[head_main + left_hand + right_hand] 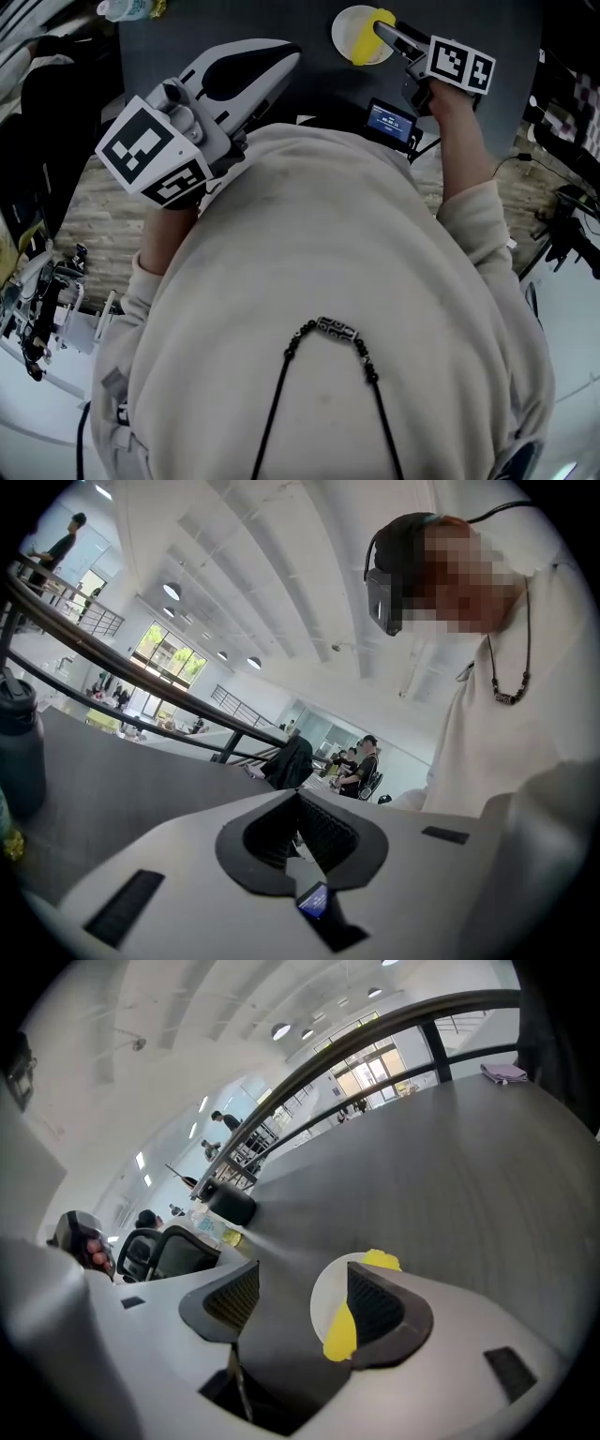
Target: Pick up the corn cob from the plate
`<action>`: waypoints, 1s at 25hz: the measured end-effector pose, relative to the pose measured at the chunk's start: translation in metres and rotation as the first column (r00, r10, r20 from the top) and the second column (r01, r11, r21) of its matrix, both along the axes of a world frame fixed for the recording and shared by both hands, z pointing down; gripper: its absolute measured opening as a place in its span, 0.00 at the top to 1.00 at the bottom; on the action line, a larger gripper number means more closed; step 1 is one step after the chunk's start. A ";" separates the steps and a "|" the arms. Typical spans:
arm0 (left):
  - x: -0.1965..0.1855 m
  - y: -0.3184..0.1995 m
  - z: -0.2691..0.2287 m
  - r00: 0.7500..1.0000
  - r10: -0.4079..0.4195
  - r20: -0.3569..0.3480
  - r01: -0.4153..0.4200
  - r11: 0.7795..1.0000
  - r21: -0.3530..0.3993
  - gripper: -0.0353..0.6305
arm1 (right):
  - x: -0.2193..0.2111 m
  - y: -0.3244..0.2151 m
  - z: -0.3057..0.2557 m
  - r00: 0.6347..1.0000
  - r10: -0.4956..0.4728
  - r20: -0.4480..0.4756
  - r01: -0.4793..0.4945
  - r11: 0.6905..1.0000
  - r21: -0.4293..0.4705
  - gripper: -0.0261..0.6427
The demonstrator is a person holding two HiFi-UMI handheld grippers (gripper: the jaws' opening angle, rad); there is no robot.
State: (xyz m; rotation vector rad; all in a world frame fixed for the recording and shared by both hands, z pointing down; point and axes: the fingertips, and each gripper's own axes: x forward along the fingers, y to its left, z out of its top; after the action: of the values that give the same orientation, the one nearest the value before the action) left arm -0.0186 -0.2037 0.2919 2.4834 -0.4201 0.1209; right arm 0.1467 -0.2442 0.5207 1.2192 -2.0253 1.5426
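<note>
we've got the right claw (300, 1302) tipped down over the round white plate (322, 1302) on the dark grey bench (450, 1176). its jaws are spread wide w/ nothing gripped yet. the yellow corn cob (339, 1337) lies on that plate, mostly behind the claw's rt-hand jaw. one end pokes out past that jaw's tip and the other shows just inside its pad. so the cob isn't centred in the gap; bare plate and bench fill most of it. we read the wide spread as prep to straddle the cob, and the downward tilt as a way to come at it from above w/o scraping the plate rim.

next, in our judgement: shift the claw toward its rt jaw's side so the cob sits btwn both pads, lower, then close. risk: the cob is round and may roll on the plate, or that jaw may nudge it off if we drop as is.

the left claw (298, 799) has its pads together w/ nothing in them. it's held up near our chest, well away from the plate, prob. parked so it won't block the reach. a small black device w/ a lit screen (392, 122) sits behind the right claw, by the wrist. worth not knocking.
</note>
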 end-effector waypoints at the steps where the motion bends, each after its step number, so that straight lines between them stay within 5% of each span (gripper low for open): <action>1: -0.001 0.000 0.001 1.000 -0.004 0.001 0.004 1.000 -0.001 0.94 | -0.001 0.001 0.005 1.000 -0.006 -0.003 0.006 1.000 -0.012 0.54; 11: -0.008 0.004 0.011 0.999 -0.044 0.018 0.045 0.999 -0.021 0.94 | 0.003 0.017 0.055 0.999 -0.032 -0.044 0.026 0.991 -0.134 0.52; 25: -0.016 0.010 0.013 0.995 -0.088 0.043 0.089 0.996 -0.015 0.94 | 0.018 0.028 0.103 0.997 0.076 -0.011 -0.076 0.955 -0.285 0.51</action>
State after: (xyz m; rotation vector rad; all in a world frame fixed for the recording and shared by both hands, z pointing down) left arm -0.0351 -0.1934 0.3046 2.4450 -0.5442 0.1408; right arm 0.1647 -0.2162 0.6236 1.1925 -1.6968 1.7963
